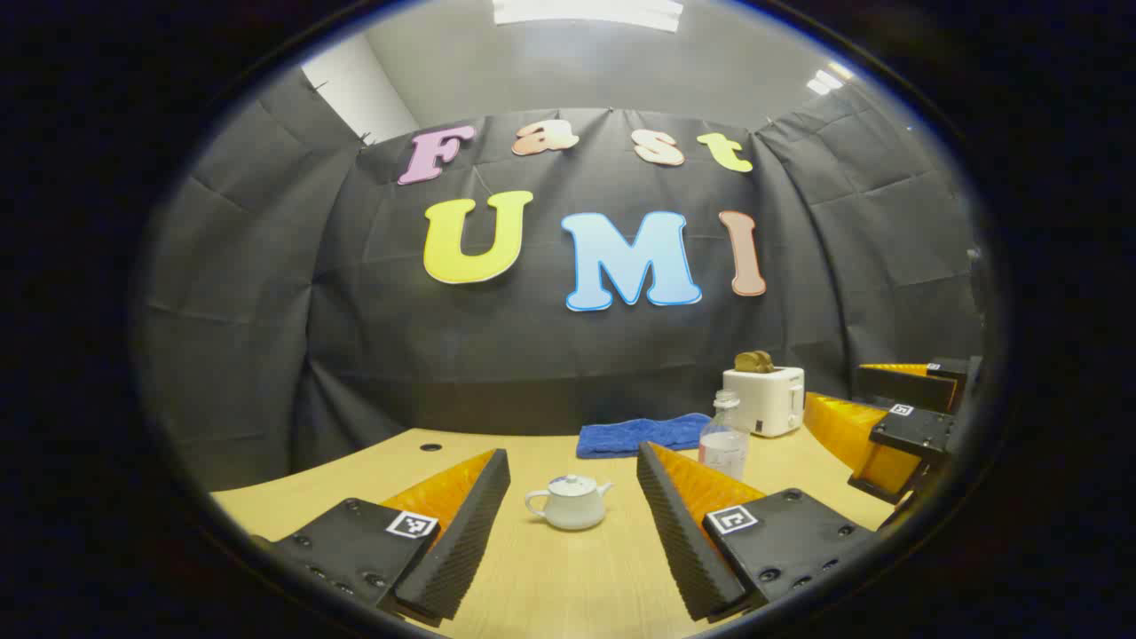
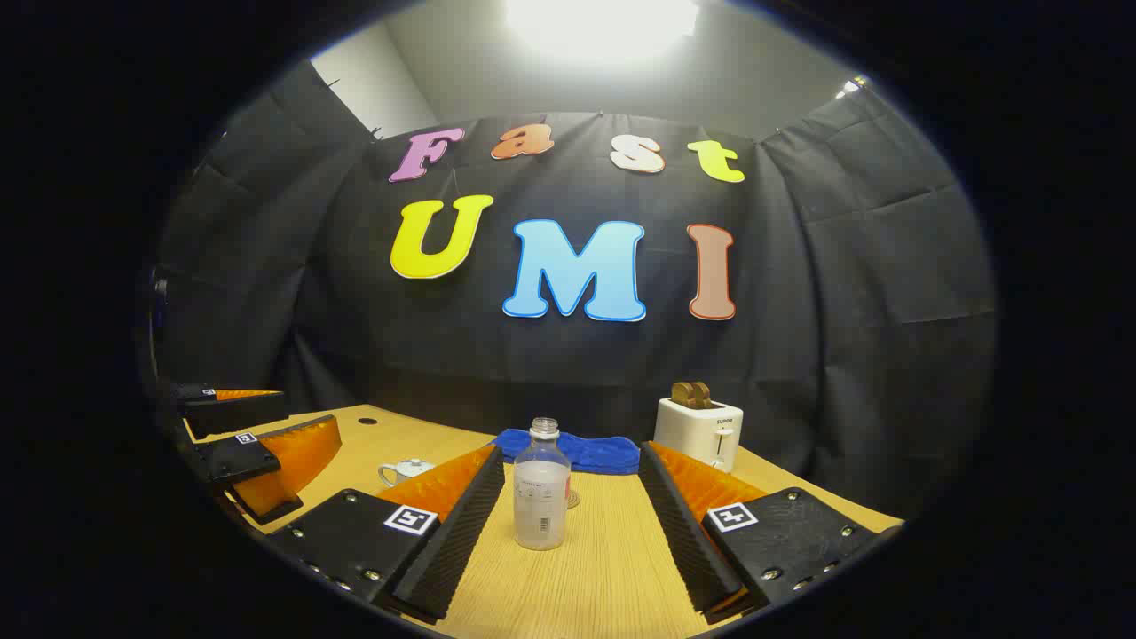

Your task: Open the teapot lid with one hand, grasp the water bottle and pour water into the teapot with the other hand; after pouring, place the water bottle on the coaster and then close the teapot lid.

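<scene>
A small white teapot [image 1: 568, 501] with its lid on stands on the wooden table [image 1: 568, 581], just ahead of my left gripper [image 1: 572, 454], whose fingers are spread wide and hold nothing. To its right stands a clear, uncapped water bottle [image 1: 723, 439]. In the right gripper view the bottle [image 2: 541, 497] stands upright between and slightly beyond the tips of my right gripper [image 2: 571, 451], which is open and apart from it. A thin round edge, perhaps the coaster [image 2: 574, 500], peeks out behind the bottle. The teapot [image 2: 406, 470] sits farther left.
A blue towel [image 1: 643, 435] lies folded at the back of the table, with a white toaster [image 1: 765, 399] holding bread to its right. The right gripper [image 1: 834, 383] hovers at the table's right side, the left gripper [image 2: 311, 408] at its left.
</scene>
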